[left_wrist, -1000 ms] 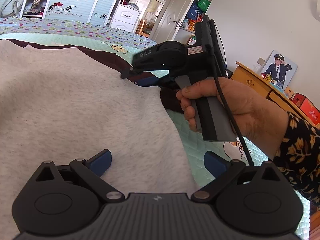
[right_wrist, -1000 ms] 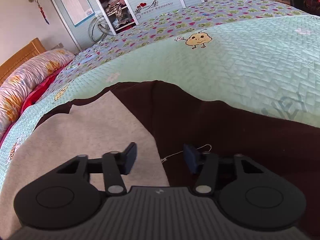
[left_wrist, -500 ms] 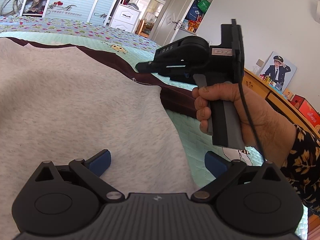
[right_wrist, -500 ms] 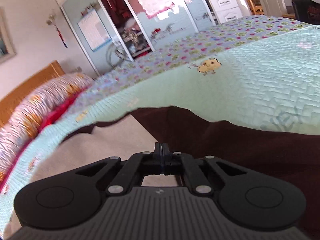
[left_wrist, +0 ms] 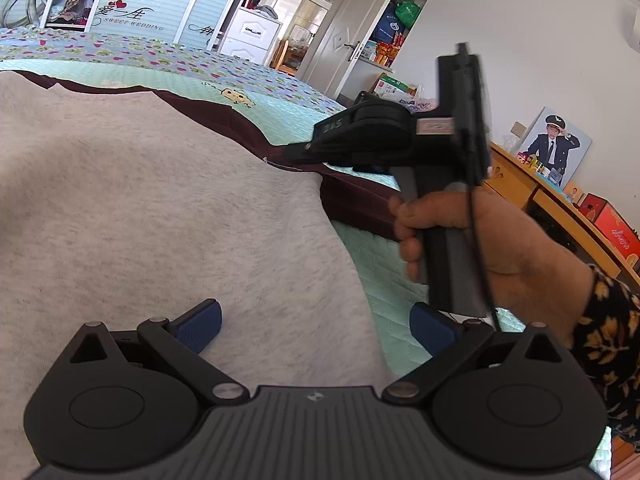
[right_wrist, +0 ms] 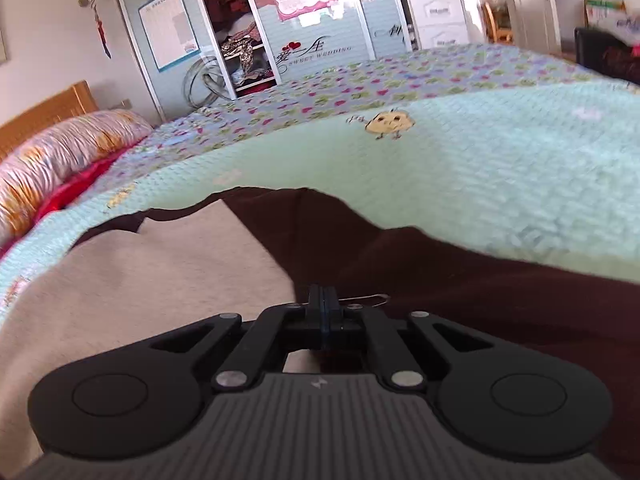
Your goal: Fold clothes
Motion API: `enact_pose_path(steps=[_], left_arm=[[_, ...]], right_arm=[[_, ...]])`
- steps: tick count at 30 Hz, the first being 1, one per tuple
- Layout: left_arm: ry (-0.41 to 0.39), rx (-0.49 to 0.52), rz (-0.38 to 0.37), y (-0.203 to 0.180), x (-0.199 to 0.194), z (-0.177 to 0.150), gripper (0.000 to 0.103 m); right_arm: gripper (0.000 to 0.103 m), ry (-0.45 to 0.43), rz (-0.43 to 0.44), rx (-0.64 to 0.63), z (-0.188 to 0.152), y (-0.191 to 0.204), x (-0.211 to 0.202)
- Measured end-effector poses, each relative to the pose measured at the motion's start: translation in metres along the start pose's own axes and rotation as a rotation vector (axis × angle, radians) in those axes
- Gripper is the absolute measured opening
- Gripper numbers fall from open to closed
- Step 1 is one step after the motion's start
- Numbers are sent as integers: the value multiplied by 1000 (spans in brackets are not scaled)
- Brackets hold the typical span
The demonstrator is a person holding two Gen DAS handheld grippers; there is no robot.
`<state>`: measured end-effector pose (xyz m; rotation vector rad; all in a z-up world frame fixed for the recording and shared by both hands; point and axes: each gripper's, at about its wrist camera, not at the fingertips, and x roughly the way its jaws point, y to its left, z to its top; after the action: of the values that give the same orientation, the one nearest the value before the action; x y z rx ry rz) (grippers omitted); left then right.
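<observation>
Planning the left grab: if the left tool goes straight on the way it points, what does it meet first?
Most likely the grey cloth lying just ahead of the open left tool. The cloth's edge runs between its fingers, so the right-hand finger may meet the quilt instead.

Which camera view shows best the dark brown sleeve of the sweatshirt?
The right wrist view: the dark brown sleeve fills its lower right, running from the grey body outward over the quilt, with the right gripper shut at the seam. The left wrist view shows only a narrow strip of the sleeve, partly behind that gripper.
</observation>
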<state>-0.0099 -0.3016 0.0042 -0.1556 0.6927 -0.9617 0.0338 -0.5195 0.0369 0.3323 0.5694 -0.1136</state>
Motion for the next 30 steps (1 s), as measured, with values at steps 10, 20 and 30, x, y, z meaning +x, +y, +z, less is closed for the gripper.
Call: enact_pose_path(steps=[10,20,30], left_arm=[[10,96,101,-19,2,-4,103],[11,76,88,-14,0,-4,103],[10,69,80,-13,0,-4,103]], right_arm=[[33,33,-88,-312,-14,39,17],[4,-66,-165,-132,-11,4,0],[4,4,-57,-128,-10,13,21]])
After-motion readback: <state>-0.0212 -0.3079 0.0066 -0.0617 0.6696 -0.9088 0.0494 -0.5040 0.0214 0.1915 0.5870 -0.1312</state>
